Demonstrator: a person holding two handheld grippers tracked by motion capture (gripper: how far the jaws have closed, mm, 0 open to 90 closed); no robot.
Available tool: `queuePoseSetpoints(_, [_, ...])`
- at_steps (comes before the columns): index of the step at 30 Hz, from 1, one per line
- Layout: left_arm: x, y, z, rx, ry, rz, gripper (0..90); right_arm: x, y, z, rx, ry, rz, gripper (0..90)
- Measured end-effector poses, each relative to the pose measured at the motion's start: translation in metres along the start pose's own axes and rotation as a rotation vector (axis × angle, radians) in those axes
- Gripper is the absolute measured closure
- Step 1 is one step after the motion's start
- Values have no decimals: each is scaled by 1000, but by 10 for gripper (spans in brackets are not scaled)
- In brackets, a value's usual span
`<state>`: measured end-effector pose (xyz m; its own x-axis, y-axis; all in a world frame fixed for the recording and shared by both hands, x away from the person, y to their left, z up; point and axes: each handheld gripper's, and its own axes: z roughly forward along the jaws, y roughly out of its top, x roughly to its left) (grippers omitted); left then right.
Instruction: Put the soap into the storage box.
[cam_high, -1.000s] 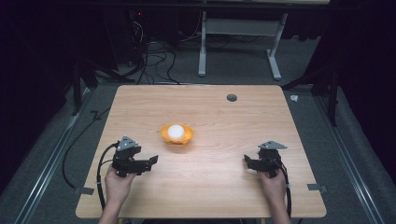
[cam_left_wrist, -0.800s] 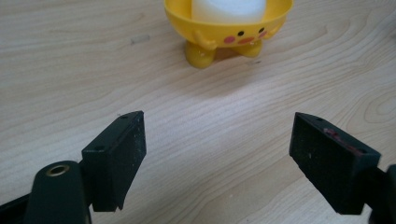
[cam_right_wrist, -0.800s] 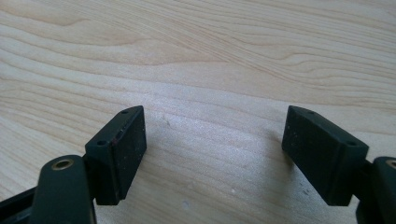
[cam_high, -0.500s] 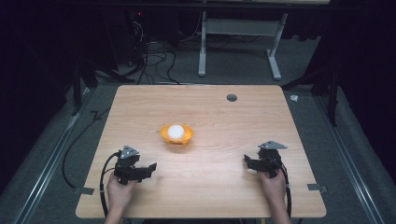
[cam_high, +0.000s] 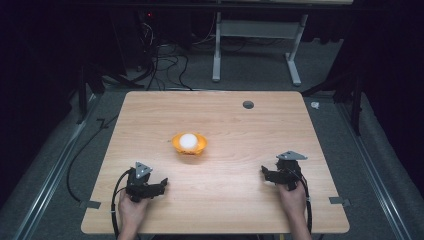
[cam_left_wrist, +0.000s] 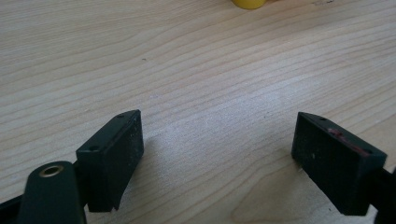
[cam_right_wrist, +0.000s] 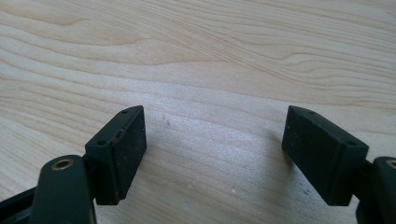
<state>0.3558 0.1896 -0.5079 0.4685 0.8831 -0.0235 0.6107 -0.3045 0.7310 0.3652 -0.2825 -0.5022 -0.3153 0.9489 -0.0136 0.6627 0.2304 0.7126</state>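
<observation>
L gripper (cam_high: 161, 186), R gripper (cam_high: 265, 173) agape; bowl (cam_high: 189, 144) apart.

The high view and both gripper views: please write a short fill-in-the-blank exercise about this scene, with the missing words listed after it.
1. The white ball lies in an ____ bowl.
2. The jaws of the left gripper stand ____.
3. Between the jaws of the right gripper is bare ____.
4. The bowl stands near the ____ of the table.

Missing words: orange; open; wood; middle

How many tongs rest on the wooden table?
2. The left tongs are near the table's front left corner, the right tongs near its front right. Both are open and empty, each held by one hand.
</observation>
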Motion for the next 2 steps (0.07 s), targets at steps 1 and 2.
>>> queuePoseSetpoints(1, [0,0,0,1,1,0,170,0,0,0,0,0,0,227])
queuePoseSetpoints(2, [0,0,0,1,1,0,168,0,0,0,0,0,0,227])
